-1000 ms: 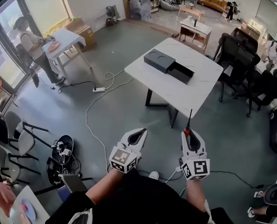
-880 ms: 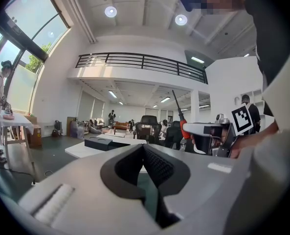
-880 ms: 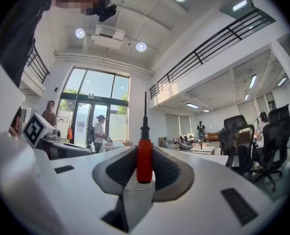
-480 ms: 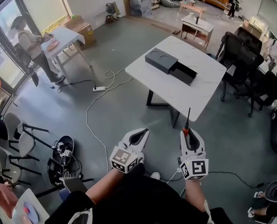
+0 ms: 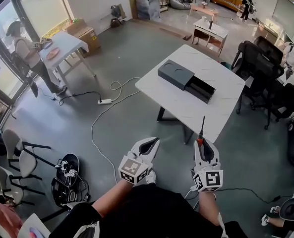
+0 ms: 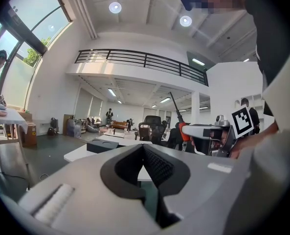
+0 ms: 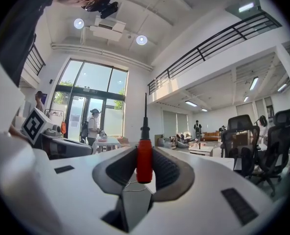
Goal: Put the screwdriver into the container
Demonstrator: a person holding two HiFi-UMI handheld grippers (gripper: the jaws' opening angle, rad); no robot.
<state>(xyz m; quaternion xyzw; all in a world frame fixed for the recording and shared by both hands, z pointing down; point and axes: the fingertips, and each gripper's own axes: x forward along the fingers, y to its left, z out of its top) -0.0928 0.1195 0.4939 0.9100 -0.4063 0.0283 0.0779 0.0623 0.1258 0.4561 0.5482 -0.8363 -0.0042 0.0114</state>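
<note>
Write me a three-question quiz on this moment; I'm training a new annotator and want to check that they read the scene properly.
1. True or false: the screwdriver already lies in the dark container.
2. Multiple choice: the container rests on A) the floor, B) the white table, C) a chair.
3. Short answer: which gripper holds the screwdriver, and by what part?

Key
1. False.
2. B.
3. The right gripper, closed on the red handle, with the shaft pointing up.
</note>
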